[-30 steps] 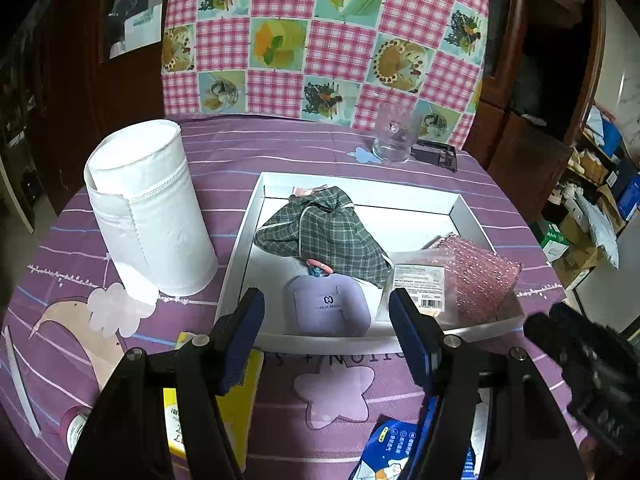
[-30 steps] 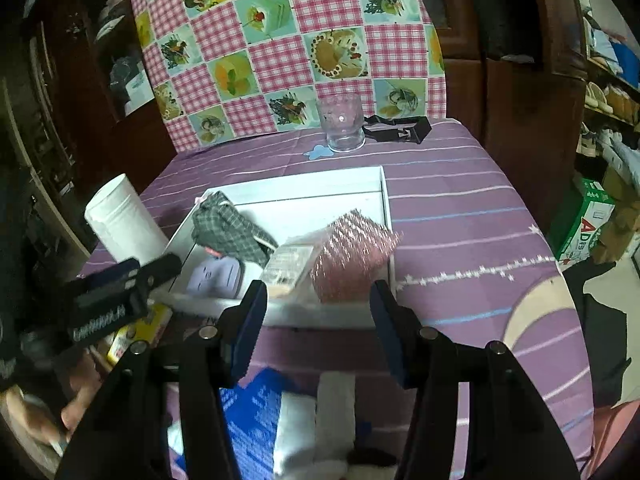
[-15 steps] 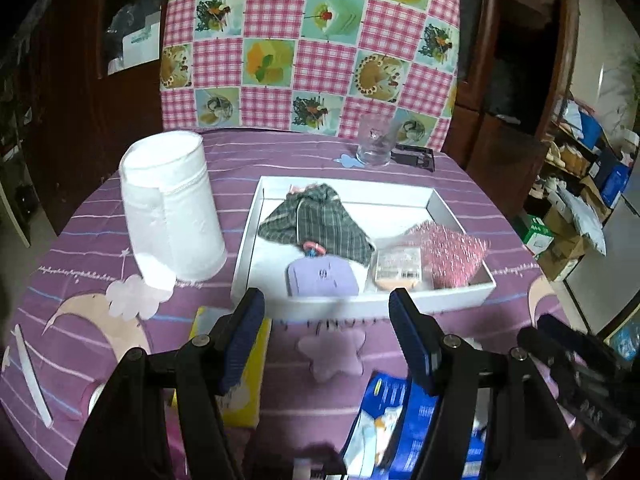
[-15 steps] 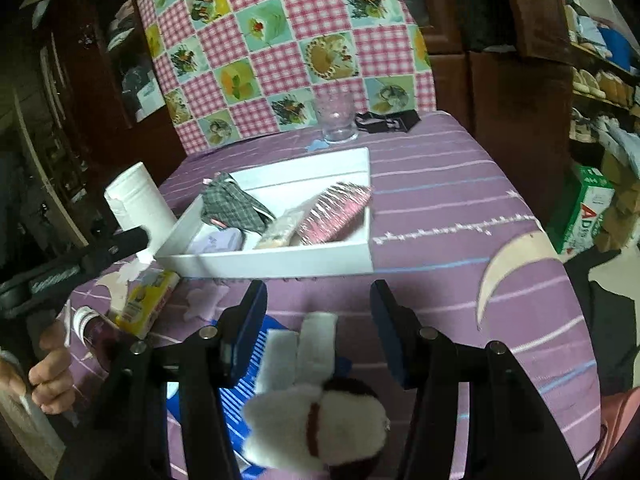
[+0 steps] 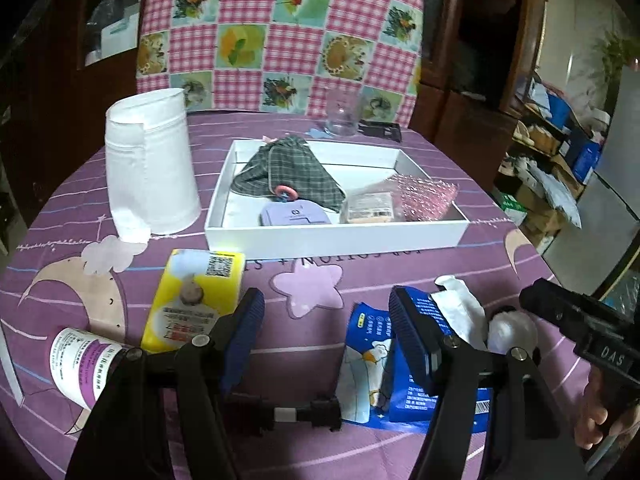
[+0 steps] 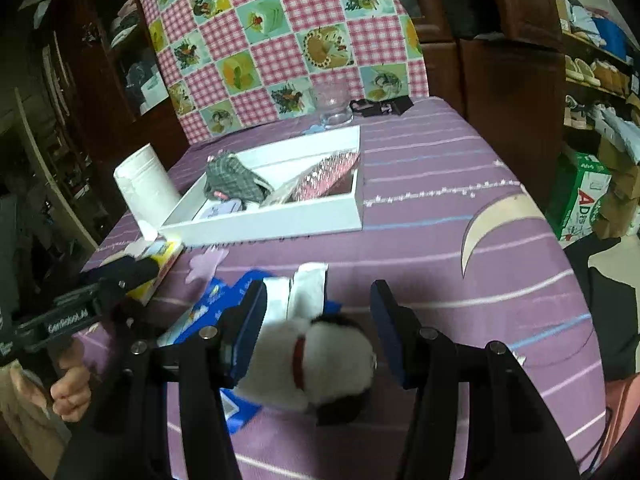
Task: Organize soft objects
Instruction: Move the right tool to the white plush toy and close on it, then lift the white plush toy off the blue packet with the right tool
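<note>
A white and dark plush toy point(image 6: 320, 364) with a red collar lies on a blue packet point(image 6: 216, 312) near the table's front edge. My right gripper point(image 6: 318, 320) is open, its jaws either side of the plush, not closed on it. The plush also shows in the left wrist view point(image 5: 512, 328). My left gripper point(image 5: 326, 332) is open and empty above the purple cloth, beside the blue packet point(image 5: 400, 384). The white tray point(image 5: 332, 236) holds a green plaid cloth point(image 5: 288, 172), a lilac pouch point(image 5: 294, 214), a small packet point(image 5: 368, 208) and a pink sparkly pouch point(image 5: 424, 196).
A white roll point(image 5: 150, 164) stands left of the tray. A yellow packet point(image 5: 196, 296) and a bottle point(image 5: 80, 360) lie front left. A glass point(image 5: 340, 120) and a black clip point(image 5: 380, 130) sit behind the tray. A checked chair back point(image 5: 280, 32) stands beyond.
Both grippers have pulled back from the tray toward the table's front. The plush toy and blue packet have come into view, and the right gripper now straddles the plush.
</note>
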Demonstrator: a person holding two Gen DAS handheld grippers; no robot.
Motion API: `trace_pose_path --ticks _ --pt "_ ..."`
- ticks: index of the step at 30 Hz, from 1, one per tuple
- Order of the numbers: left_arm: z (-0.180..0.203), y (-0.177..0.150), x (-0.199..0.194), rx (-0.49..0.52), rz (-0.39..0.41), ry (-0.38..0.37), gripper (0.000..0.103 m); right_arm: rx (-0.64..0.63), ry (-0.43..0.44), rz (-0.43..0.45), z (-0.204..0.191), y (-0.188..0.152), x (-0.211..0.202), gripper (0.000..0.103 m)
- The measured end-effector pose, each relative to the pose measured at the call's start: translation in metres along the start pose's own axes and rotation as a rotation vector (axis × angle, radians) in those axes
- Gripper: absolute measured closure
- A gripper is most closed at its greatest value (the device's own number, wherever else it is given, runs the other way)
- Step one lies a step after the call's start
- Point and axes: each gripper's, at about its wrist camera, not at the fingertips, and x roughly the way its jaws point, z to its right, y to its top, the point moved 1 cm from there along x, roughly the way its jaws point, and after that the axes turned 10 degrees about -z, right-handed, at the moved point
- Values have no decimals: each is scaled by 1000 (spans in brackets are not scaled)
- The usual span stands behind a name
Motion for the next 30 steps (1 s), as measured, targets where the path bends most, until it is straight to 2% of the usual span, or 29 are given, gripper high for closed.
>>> trace_pose_path --ticks 11,18,30 --pt "-3 0 4 -18 -24 -4 38 -62 21 -78 -15 -7 14 48" --pt "3 -1 9 13 -36 9 37 -40 1 -103 -9 -7 19 40" --pt "8 -5 13 33 -54 18 36 -38 -37 -169 -7 -11 32 39"
